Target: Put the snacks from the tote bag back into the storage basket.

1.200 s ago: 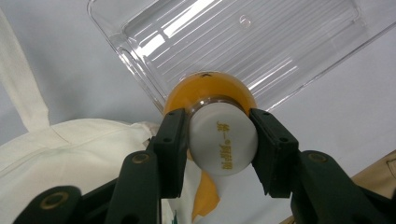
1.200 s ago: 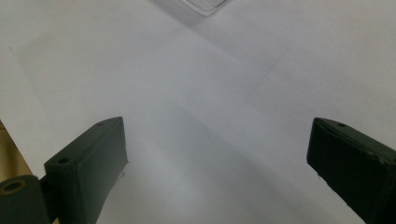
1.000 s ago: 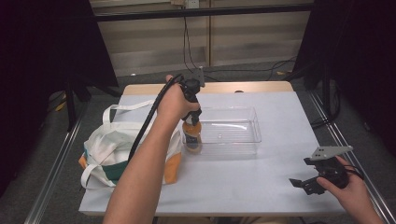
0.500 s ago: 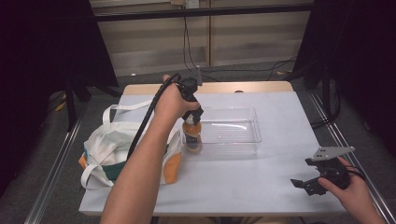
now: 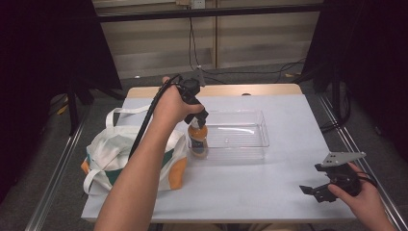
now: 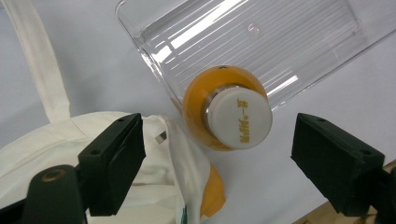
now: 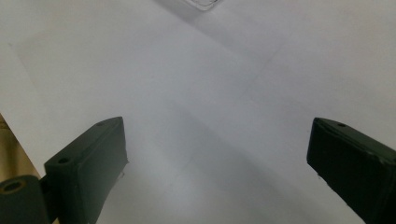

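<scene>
An orange juice bottle with a white screw cap (image 6: pixel 239 122) stands upright on the white table (image 5: pixel 288 187), touching the near-left corner of a clear plastic tray (image 5: pixel 257 139), beside a white cloth tote bag (image 5: pixel 118 154). The left gripper (image 5: pixel 201 119) hovers above, its jaws just opened and clear of the cap. The bottle looks full, rigid and smooth; the cap or neck offers the surest hold. The right gripper (image 5: pixel 321 188) rests wide open.

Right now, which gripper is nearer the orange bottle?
Left. The left gripper hangs directly over the orange bottle, jaws open either side of its cap. The right gripper rests far off at the table's near right corner.
</scene>
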`<action>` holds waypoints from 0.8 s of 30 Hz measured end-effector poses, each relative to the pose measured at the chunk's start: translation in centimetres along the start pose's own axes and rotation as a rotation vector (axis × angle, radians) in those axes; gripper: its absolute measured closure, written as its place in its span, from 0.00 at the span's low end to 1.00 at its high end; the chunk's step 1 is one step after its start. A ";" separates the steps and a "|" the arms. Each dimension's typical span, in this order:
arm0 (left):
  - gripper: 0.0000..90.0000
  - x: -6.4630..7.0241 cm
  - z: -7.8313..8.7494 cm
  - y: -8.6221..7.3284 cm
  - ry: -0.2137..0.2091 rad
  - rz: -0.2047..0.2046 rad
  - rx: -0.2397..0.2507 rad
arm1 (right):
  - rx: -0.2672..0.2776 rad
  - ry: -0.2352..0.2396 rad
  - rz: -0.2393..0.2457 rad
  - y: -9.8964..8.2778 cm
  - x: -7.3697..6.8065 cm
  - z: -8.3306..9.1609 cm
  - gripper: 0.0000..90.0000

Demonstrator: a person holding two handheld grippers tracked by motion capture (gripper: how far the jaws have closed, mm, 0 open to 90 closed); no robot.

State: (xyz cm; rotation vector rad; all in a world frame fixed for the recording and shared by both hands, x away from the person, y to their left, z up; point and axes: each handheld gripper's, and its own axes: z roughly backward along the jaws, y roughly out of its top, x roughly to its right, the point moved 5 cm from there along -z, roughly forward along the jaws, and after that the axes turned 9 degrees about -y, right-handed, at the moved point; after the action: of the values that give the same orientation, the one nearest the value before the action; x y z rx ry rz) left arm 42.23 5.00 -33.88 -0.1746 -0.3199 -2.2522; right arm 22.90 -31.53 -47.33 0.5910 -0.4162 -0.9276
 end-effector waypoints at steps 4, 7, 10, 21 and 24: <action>0.18 -0.1 0.3 -0.3 0.003 0.004 -0.002 | -0.003 0.001 -0.001 0.0 -0.1 0.0 0.05; 0.17 -0.1 0.5 -0.5 0.003 0.005 0.008 | -0.002 -0.004 0.000 0.0 -0.1 0.0 0.05; 0.17 -0.1 0.6 -0.7 -0.001 0.007 -0.001 | 0.000 -0.007 0.002 0.0 0.0 0.1 0.05; 0.14 -0.2 0.8 -1.5 -0.004 -0.001 0.017 | -0.005 -0.011 -0.004 -0.2 0.0 0.2 0.05; 0.13 -0.3 0.9 -1.7 -0.003 0.000 0.021 | -0.002 -0.010 -0.004 -0.2 -0.1 0.3 0.05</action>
State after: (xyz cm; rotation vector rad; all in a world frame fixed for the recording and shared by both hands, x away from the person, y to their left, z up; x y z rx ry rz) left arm 41.15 6.55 -33.42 -0.1663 -0.3450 -2.2480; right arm 22.58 -31.63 -47.24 0.5855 -0.4226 -0.9351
